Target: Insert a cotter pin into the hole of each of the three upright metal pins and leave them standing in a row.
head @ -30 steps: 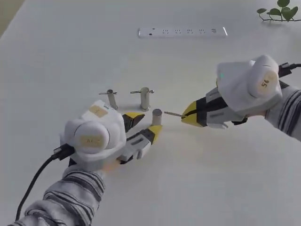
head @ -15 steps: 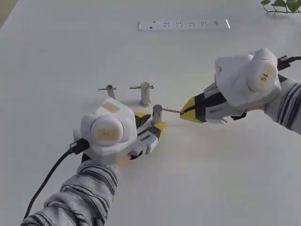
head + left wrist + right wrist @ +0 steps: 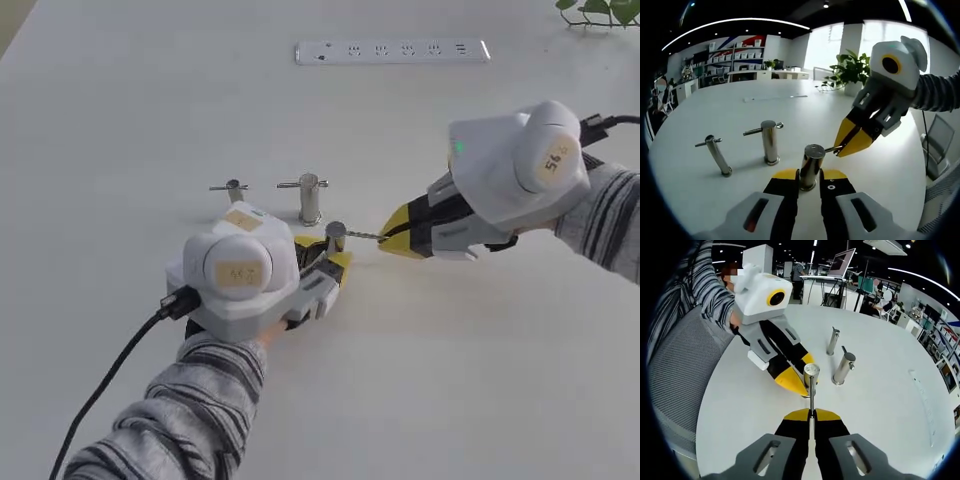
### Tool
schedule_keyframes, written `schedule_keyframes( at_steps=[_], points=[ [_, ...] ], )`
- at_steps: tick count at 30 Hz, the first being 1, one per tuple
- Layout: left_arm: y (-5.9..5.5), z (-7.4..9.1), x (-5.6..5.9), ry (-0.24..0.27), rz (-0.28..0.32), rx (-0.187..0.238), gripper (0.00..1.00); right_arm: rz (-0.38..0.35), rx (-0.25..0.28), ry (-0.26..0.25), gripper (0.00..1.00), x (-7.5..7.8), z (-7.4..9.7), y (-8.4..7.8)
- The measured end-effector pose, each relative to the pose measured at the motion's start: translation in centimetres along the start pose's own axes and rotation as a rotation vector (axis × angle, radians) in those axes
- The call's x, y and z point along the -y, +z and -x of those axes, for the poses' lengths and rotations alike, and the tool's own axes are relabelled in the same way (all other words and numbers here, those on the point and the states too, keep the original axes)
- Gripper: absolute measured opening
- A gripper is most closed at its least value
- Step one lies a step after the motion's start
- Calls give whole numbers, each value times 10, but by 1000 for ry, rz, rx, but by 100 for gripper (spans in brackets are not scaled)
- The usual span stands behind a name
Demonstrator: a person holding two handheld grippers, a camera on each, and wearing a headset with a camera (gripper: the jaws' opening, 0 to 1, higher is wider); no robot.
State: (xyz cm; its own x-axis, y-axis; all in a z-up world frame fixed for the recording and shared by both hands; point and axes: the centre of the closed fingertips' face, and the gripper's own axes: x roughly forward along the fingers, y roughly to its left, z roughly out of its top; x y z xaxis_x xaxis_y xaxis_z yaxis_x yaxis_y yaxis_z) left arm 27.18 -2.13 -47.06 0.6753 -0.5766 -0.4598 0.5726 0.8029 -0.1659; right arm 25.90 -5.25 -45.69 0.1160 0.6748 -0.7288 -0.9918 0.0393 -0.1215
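Cotter pin [image 3: 811, 396], thin and straight, was pinched by its tail in the almost closed right gripper [image 3: 811, 413]. Its tip met the side of the nearest metal pin [image 3: 811, 165] just under the cap. That metal pin stood upright on the white tabletop [image 3: 150, 110], and the left gripper [image 3: 810, 176] held it low on the shaft with narrow jaws. 2 more stood in a row just behind it, the middle pin [image 3: 310, 200] and the far pin [image 3: 233, 190]. Each was already fitted with a cotter pin through its top.

To do this step well, the left gripper probably needed a firm hold so the metal pin could not turn or tip. The cotter pin likely had to sit level with the hole and be pushed straight along its own length, gently, so it would not bend.

The right gripper view looked down the cotter pin and showed how it lined up sideways with the metal pin. The left gripper view showed the tip's height from the side. In the head view that meeting point was too small to judge. Whether the tip had entered the hole could not be told.
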Motion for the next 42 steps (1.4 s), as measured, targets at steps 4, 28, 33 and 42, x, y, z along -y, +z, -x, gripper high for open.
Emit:
schedule_keyframes(
  at_steps=[4, 28, 33, 42],
  points=[
    [0, -1, 0, 3, 15, 3, 11, 30, -23, -1, 0, 3, 1, -2],
    [-5, -5, -1, 9, -13, -5, 10, 50, -31, 19, 0, 4, 3, 7],
    [-6, -6, -2, 10, -5, -3, 11, 53, -24, 20, 0, 4, 1, 11],
    [-7, -7, -1, 11, 1, -6, 11, 66, -25, 20, 0, 1, -6, 18]
  ],
)
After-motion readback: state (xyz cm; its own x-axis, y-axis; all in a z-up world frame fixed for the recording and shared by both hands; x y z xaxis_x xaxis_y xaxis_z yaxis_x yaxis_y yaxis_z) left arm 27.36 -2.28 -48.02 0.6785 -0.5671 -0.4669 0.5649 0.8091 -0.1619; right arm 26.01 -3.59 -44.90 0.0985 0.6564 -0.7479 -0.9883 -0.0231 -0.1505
